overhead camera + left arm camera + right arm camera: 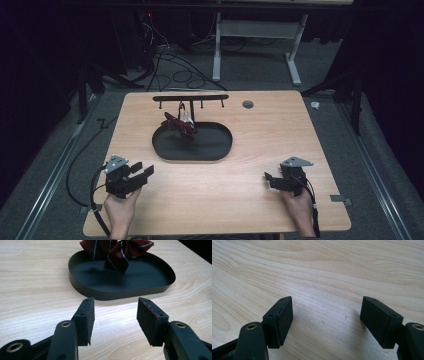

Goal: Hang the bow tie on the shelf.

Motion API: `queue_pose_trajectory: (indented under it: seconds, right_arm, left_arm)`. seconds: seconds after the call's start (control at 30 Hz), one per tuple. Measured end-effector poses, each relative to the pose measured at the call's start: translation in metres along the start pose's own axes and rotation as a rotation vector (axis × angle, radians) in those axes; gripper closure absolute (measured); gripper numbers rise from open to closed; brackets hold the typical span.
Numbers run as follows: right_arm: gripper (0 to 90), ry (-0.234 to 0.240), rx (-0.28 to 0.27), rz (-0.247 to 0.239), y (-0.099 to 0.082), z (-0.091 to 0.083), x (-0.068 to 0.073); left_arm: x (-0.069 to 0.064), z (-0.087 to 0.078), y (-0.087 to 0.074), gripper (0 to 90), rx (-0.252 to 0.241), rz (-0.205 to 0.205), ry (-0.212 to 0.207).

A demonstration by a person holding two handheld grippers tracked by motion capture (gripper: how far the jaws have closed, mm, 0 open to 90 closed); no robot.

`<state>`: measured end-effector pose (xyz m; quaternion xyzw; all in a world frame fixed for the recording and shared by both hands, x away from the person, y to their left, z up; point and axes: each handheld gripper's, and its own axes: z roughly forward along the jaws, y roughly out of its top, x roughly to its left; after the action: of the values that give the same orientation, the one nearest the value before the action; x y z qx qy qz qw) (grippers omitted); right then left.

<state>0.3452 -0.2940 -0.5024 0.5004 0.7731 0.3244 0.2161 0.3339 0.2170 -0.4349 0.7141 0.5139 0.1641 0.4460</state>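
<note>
Your two hands sit at the near edge of the counter (260, 125), each holding a gripper with fingers spread and empty: the left gripper (141, 173) aims toward the black tray (220, 150), the right gripper (270, 180) rests well apart from it. A dark red striped bow (179, 125) hangs from the small hook rack (190, 98) over the tray's back. Judging from this, reach in with the left, keep the fingers wide until they flank the cloth, and lift upward off the hook rather than pulling sideways.
</note>
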Motion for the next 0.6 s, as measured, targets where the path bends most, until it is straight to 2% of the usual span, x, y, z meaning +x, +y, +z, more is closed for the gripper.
queue_pose_trajectory:
  seconds: [0.27,0.6]
  right_arm:
    - [27.8,0.0,-0.001,-0.003,0.0,0.0,0.0]
    - [27.8,0.0,-0.001,-0.003,0.0,0.0,0.0]
  left_arm:
    - [-0.004,0.008,-0.006,48.9,0.018,-0.002,-0.005]
    - [-0.012,0.023,-0.007,48.9,0.046,0.02,-0.015]
